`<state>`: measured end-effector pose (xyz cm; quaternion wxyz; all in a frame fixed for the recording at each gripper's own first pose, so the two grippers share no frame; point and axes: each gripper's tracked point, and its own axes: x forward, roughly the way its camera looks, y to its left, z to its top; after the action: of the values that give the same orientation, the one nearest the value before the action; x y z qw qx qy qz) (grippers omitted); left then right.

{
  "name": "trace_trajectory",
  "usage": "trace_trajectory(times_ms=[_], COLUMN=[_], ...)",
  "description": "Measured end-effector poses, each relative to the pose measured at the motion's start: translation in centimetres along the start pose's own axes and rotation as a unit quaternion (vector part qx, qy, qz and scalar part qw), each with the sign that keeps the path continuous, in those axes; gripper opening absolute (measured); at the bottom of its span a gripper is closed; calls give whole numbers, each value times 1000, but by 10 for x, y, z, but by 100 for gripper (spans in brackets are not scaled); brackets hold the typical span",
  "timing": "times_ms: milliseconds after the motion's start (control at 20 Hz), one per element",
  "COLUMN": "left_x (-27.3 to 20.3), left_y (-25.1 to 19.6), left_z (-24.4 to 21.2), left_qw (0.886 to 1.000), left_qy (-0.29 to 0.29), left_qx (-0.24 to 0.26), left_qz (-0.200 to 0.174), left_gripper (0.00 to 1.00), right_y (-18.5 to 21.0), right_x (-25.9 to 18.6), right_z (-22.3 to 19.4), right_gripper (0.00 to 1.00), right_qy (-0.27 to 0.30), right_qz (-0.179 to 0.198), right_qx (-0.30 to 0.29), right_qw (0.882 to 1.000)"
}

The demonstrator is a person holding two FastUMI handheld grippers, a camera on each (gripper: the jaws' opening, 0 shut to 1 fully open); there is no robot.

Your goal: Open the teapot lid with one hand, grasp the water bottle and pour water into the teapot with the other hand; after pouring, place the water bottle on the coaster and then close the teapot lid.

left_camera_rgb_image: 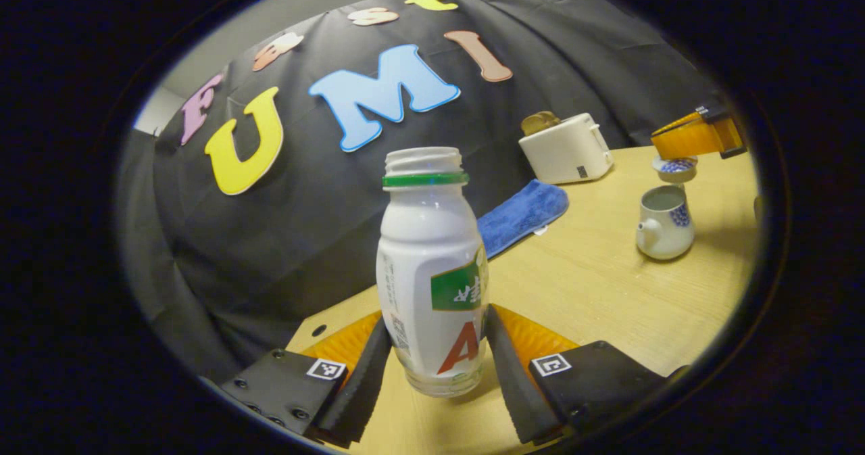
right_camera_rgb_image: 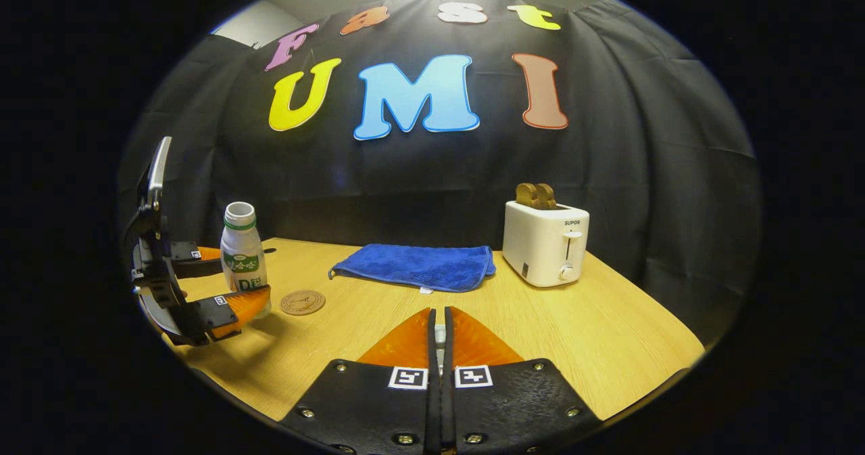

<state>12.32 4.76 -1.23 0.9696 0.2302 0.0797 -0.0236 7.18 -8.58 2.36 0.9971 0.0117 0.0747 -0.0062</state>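
Your left gripper (left_camera_rgb_image: 436, 367) clamps the water bottle (left_camera_rgb_image: 432, 272) at frame centre: upright, mouth up, uncapped, white with green collar. Your right gripper (right_camera_rgb_image: 439, 337) pinches the teapot lid (left_camera_rgb_image: 676, 166), upper right.

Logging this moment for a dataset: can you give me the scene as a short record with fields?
bottle: white plastic water bottle, uncapped, upright on wooden table
left gripper: fingers either side of bottle, grip unclear
right gripper: shut on teapot lid, raised over teapot
teapot: white ceramic teapot, open
coaster: round brown coaster, bare, beside bottle
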Motion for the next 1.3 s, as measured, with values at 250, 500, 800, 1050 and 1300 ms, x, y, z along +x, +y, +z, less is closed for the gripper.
trace_trajectory(times_ms=[250,500,800,1050,1300], left_x=[-3,-6,-6,-2,14], left_y=[26,33,41,43,41], left_z=[-9,-10,0,11,16], left_qw=[998,994,992,990,985], left_qy=[-2,-9,-21,-32,-38], left_qx=[-59,-107,-126,-139,-166], left_qz=[7,1,4,5,-4], left_gripper=[91,85,85,91,91], right_y=[6,10,8,9,9], right_x=[14,23,26,25,26], right_z=[-10,-18,-30,-31,-31], right_gripper=[0,1,1,1,1], right_qy=[13,23,32,17,1], right_qz=[1,4,-1,-5,-8], right_qx=[2,3,4,-4,-14], right_qw=[1000,1000,999,1000,1000])
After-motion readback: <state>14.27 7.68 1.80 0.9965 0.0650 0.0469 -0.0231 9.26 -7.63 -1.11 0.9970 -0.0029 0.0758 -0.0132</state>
